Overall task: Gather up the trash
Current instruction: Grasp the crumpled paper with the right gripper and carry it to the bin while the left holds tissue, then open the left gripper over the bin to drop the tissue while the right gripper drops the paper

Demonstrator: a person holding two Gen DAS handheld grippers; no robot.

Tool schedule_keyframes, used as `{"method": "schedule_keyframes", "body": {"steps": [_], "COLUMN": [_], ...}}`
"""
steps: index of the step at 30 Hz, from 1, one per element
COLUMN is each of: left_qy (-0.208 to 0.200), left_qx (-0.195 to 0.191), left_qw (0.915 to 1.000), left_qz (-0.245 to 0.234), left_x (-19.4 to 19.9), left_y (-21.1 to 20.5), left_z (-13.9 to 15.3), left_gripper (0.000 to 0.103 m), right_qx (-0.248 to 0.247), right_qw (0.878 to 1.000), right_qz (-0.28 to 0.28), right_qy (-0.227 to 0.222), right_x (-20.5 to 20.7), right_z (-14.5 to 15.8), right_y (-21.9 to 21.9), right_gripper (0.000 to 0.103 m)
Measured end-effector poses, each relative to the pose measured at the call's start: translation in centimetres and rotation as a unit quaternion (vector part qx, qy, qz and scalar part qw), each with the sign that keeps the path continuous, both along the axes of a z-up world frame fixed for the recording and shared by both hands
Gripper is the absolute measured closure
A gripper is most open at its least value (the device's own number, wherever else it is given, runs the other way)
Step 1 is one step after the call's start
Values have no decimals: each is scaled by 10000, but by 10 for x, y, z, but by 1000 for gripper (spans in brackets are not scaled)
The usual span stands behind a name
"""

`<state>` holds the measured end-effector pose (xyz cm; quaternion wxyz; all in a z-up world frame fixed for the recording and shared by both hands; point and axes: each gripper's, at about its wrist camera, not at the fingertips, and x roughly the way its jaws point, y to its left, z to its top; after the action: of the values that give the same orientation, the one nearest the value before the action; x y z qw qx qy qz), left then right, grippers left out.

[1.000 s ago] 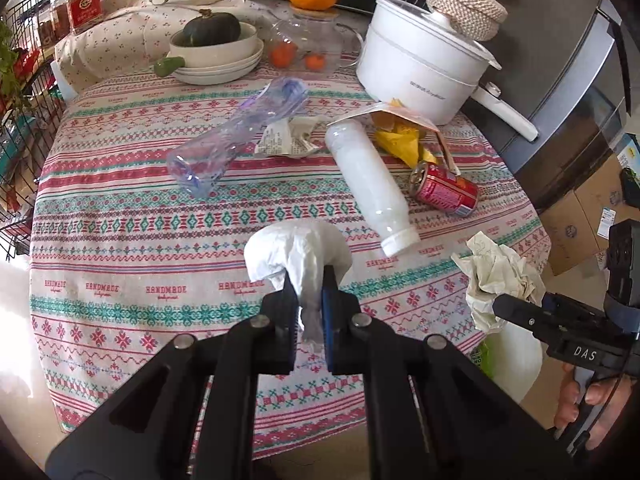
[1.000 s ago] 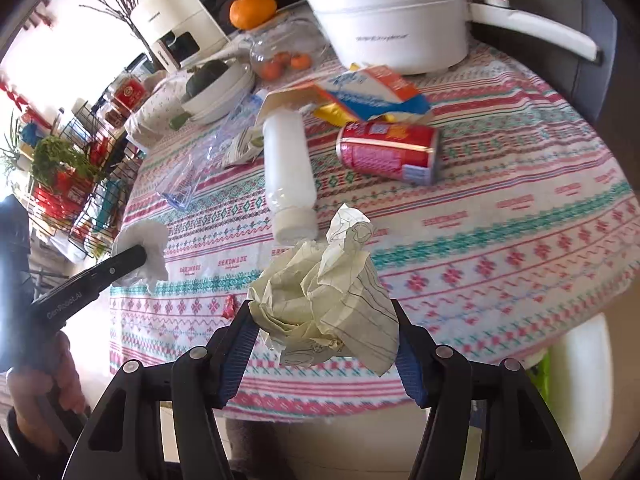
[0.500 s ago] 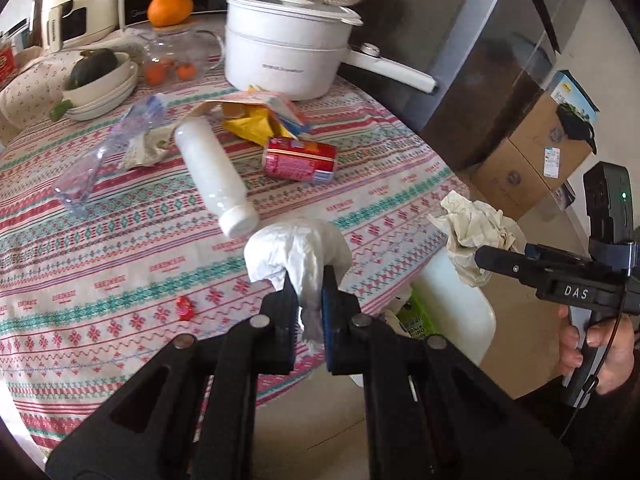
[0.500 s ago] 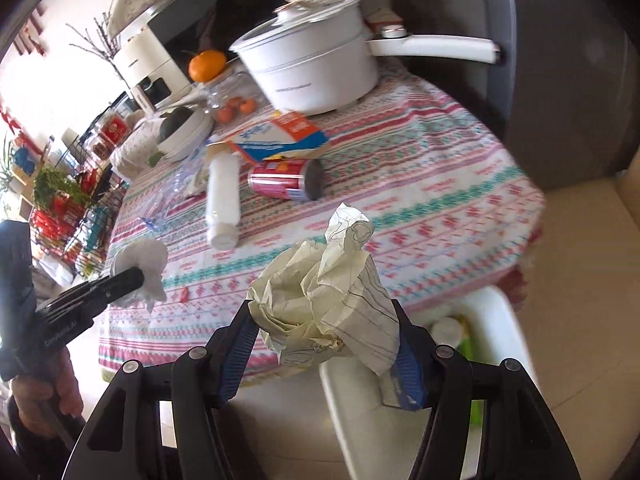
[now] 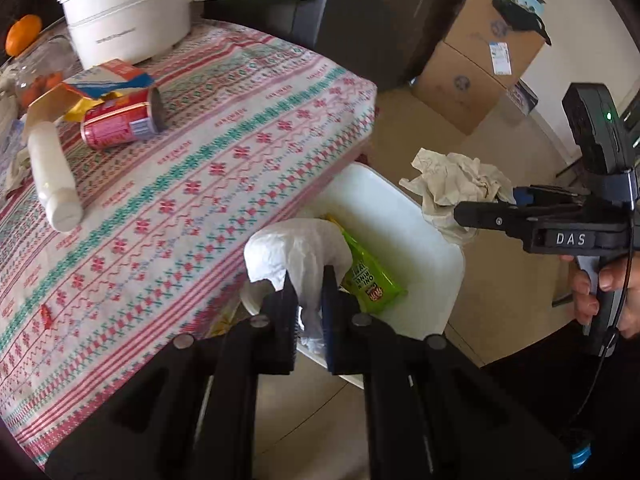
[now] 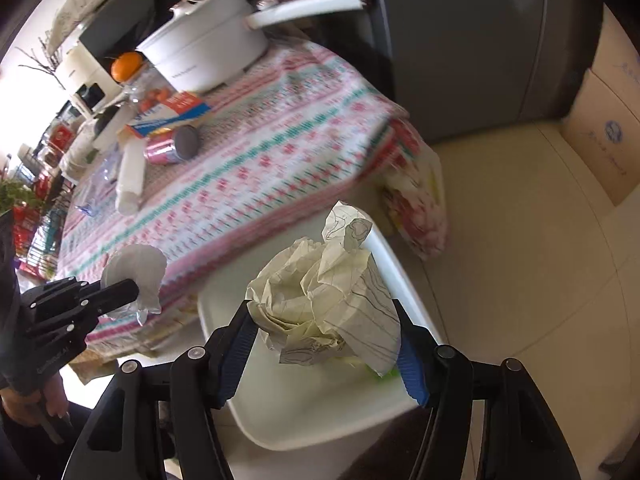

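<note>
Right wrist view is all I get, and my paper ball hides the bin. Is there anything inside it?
Observer: Yes. The left wrist view shows a green snack packet lying in the white bin.
Operator: Is there any tiny trash on the table that I can't see?
Observer: A small red wrapper lies on the tablecloth, close to its near edge.

1. The white bin [image 6: 320, 412] — its contents sit mostly behind the crumpled paper [image 6: 324, 304] in the right wrist view.
2. The green snack packet [image 5: 366, 276] — its print is half covered by the white tissue [image 5: 296, 252].
3. The counter [image 6: 256, 168] at the left of the frame is smeared, its far clutter unreadable.
</note>
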<state>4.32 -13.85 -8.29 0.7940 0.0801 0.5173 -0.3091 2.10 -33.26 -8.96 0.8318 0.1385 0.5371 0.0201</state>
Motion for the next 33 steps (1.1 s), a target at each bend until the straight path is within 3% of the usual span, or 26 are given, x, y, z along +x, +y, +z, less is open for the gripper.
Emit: {"method": "schedule_keyframes", "body": {"steps": [9, 19, 25, 28, 33], "left_qy": [204, 138, 93, -38, -236], "left_qx": [382, 472, 444, 374, 343], "left_qw": [9985, 9976, 9983, 9989, 9990], "left_qz": [-325, -479, -374, -295, -139], "left_x": [-10, -14, -11, -9, -3], "left_y": [-36, -42, -38, -33, -21], "left_z": [-42, -49, -42, -31, -15], "left_gripper": [91, 89, 52, 42, 33], "right_qx": [70, 114, 106, 120, 124], "right_qw": [9996, 9997, 9997, 9997, 9997], "right_qz": [-180, -128, -109, -109, -50], "right_qy": [214, 156, 202, 207, 192], "right_x": [-13, -15, -15, -14, -13], "right_z": [-14, -12, -13, -13, -13], "right_y": [-27, -29, -28, -28, -25], "right_gripper": [37, 37, 36, 36, 35]}}
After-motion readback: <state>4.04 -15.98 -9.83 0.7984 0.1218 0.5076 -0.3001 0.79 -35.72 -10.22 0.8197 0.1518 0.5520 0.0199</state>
